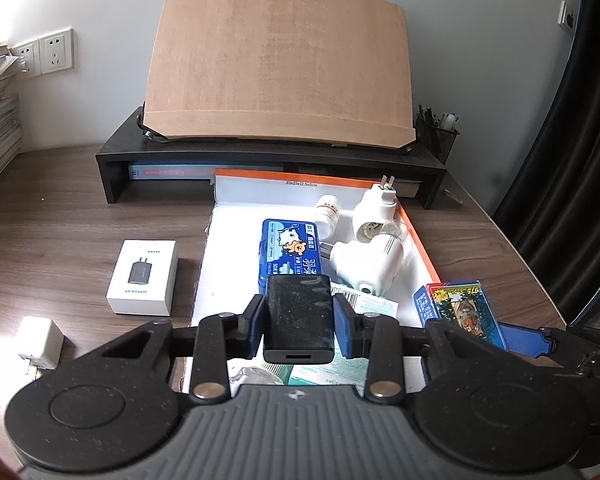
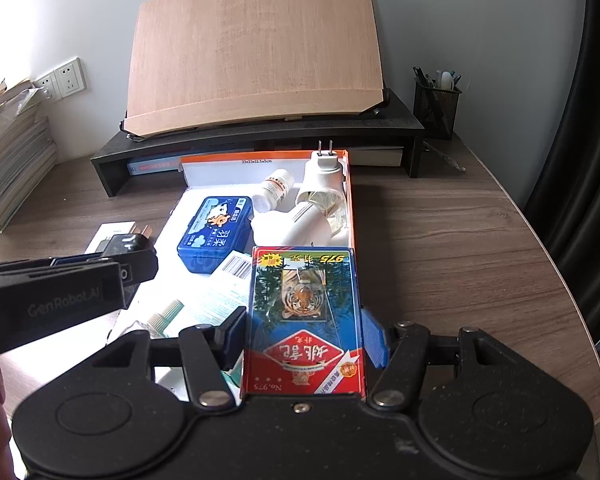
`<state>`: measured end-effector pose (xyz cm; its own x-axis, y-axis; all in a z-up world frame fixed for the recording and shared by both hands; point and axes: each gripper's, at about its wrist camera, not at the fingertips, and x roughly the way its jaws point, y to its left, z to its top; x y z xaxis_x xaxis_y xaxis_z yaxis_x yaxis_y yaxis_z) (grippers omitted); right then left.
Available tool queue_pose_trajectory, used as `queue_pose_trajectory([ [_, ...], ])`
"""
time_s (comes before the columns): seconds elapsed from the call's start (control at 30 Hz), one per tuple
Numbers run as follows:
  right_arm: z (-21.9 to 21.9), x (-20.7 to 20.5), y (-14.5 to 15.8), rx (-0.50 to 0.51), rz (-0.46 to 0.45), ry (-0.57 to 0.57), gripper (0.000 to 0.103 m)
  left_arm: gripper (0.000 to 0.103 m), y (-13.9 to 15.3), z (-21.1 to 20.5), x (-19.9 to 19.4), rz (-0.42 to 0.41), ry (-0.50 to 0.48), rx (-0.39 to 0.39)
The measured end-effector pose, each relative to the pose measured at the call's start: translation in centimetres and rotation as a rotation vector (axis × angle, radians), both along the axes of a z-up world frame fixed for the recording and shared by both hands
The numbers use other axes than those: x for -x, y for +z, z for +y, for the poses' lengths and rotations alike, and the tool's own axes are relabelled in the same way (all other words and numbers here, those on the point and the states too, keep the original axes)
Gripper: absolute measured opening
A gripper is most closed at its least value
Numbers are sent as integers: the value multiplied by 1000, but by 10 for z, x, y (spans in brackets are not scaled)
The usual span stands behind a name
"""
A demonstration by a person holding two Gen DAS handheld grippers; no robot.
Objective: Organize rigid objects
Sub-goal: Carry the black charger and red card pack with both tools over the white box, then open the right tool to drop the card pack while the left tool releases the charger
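Observation:
My left gripper point(image 1: 299, 322) is shut on a black charger point(image 1: 299, 316) and holds it over the near end of the orange-rimmed white box point(image 1: 236, 248). My right gripper point(image 2: 304, 340) is shut on a playing card box with a tiger picture point(image 2: 304, 320), held above the box's near right corner point(image 2: 351, 220). The card box also shows in the left wrist view point(image 1: 460, 308). In the box lie a blue tin point(image 1: 290, 254), a white pill bottle point(image 1: 329, 216) and two white plug adapters point(image 1: 374, 256). The left gripper with the charger shows in the right wrist view point(image 2: 132, 256).
A white charger carton point(image 1: 143, 278) and a white plug cube point(image 1: 41, 342) lie on the wooden desk left of the box. A black monitor riser point(image 1: 260, 156) with a tilted wooden board point(image 1: 276, 64) stands behind. A mesh pen holder point(image 2: 436, 108) is at the back right. Book stacks point(image 2: 12, 160) are at the left.

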<state>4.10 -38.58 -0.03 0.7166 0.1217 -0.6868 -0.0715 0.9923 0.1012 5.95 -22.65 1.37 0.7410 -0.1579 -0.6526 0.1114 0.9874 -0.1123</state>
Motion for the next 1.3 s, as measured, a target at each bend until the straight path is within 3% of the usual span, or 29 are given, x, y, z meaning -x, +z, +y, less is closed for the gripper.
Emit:
queue_pose_trajectory([
  [0.87, 2, -18, -14, 7, 60, 13, 71, 37, -11, -3, -16, 38, -20, 11],
  [1.3, -14, -6, -2, 6, -16, -54, 74, 37, -14, -10, -17, 46, -42, 11],
])
